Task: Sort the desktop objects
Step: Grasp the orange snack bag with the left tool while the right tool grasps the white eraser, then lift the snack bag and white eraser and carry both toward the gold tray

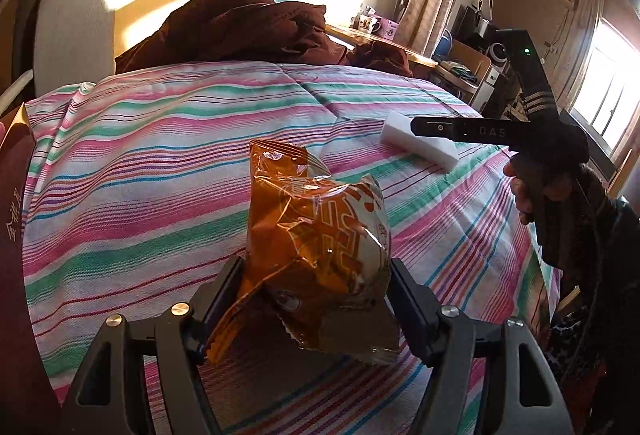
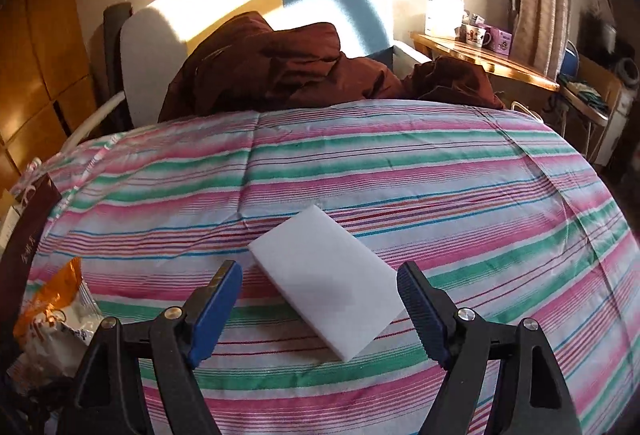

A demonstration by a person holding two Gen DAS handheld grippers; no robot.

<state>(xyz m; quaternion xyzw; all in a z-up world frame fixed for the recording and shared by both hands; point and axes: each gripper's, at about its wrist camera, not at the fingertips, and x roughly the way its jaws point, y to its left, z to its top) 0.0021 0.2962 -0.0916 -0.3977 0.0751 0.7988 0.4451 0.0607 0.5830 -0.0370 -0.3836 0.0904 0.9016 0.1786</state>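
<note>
In the lower middle of the left wrist view, the left gripper [image 1: 316, 299] has its black jaws closed on a crinkly, glossy orange-and-white plastic snack packet [image 1: 320, 239], puffed and pillow-shaped, which stands up above the soft pink, green and white striped cotton quilt [image 1: 160, 155]. In the right wrist view, the right gripper [image 2: 320, 311], with ribbed blue pads [image 2: 218, 309], stands wide open around a matte white rectangular foam sponge block [image 2: 328, 283] lying flat and slantwise on the quilt at centre frame, neither pad pressing on it. A dark maroon cardboard box [image 1: 12, 195] with gold lettering sits at the left edge, its contents hidden.
</note>
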